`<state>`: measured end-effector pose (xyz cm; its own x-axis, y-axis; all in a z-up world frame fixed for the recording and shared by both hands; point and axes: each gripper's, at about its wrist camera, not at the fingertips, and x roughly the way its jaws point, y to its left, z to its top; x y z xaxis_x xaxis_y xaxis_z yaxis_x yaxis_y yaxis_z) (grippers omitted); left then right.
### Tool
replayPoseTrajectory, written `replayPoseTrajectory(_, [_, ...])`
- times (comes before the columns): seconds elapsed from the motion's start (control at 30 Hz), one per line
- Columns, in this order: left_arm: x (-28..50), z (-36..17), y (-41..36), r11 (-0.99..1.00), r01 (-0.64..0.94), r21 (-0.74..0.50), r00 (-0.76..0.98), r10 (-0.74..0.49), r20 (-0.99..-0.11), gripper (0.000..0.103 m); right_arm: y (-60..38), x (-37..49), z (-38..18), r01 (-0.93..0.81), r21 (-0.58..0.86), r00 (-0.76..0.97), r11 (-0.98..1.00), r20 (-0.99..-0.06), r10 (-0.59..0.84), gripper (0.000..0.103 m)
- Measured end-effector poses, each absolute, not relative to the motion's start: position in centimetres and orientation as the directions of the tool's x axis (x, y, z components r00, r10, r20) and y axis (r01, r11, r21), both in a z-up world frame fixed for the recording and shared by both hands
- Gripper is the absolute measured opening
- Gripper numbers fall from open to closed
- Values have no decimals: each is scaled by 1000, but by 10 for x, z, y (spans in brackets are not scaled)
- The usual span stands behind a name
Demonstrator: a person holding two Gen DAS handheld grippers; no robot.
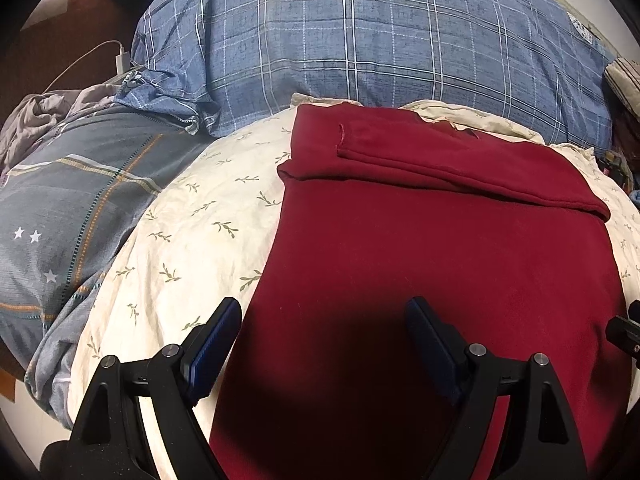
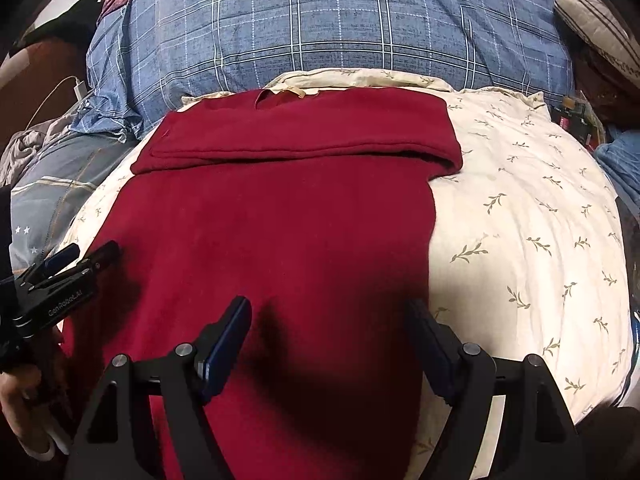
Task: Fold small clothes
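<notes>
A dark red garment lies flat on a cream leaf-print sheet, with its sleeves folded across the far end. My left gripper is open and empty, hovering over the garment's near left part. In the right wrist view the red garment fills the middle, with the folded sleeve band at the far end. My right gripper is open and empty over the garment's near right edge. The left gripper shows at the left there, over the garment's left edge.
A large blue plaid pillow lies behind the garment. A grey plaid quilt is bunched at the left, with a white charger and cable beyond. The cream sheet extends to the right. A striped cushion sits far right.
</notes>
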<state>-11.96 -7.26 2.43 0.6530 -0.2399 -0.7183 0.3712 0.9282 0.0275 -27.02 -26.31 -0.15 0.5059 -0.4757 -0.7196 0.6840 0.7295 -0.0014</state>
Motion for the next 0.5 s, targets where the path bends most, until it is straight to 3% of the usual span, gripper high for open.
replayPoseTrajectory(0.5, [-129,29,-60,936,351,17,650,-230,-724,84,-261,-272,-4,689,2,496,725,-731,-469,80])
